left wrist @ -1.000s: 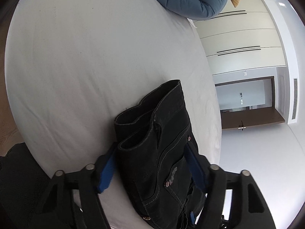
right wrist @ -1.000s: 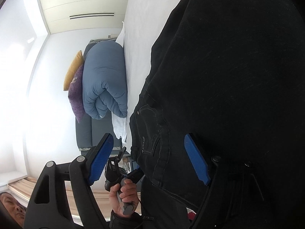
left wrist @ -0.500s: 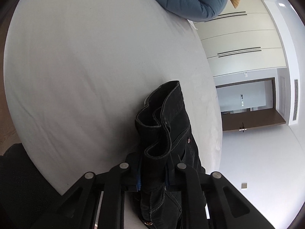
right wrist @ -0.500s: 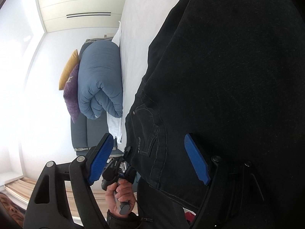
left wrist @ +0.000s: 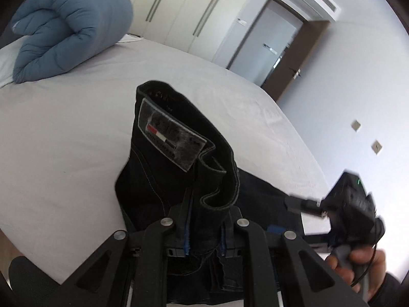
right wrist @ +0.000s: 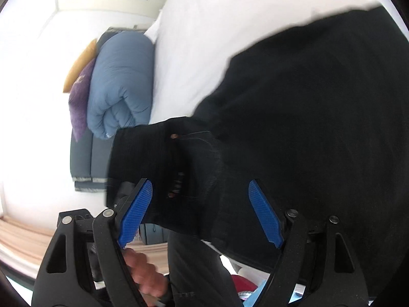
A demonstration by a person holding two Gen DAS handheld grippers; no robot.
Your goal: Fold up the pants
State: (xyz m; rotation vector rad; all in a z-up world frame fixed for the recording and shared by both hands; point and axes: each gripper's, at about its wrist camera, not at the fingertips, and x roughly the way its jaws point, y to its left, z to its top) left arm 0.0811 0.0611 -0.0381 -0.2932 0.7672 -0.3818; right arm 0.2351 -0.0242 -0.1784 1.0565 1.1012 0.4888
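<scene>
The waistband (left wrist: pixel 204 168) is pinched in the left claw (left wrist: pixel 204 240) – pants (right wrist: pixel 306 107) being lifted off the bed (left wrist: pixel 64 133); the right claw (right wrist: pixel 200 215), spread, likely must be closed next.

Black pants (right wrist: pixel 294 128) lie between spread blue fingers (right wrist: pixel 264 213).

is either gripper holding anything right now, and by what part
The left gripper is shut on the black pants, clamping the bunched waistband below the brand patch. The right gripper holds nothing; its jaws stand open around the cloth.
</scene>
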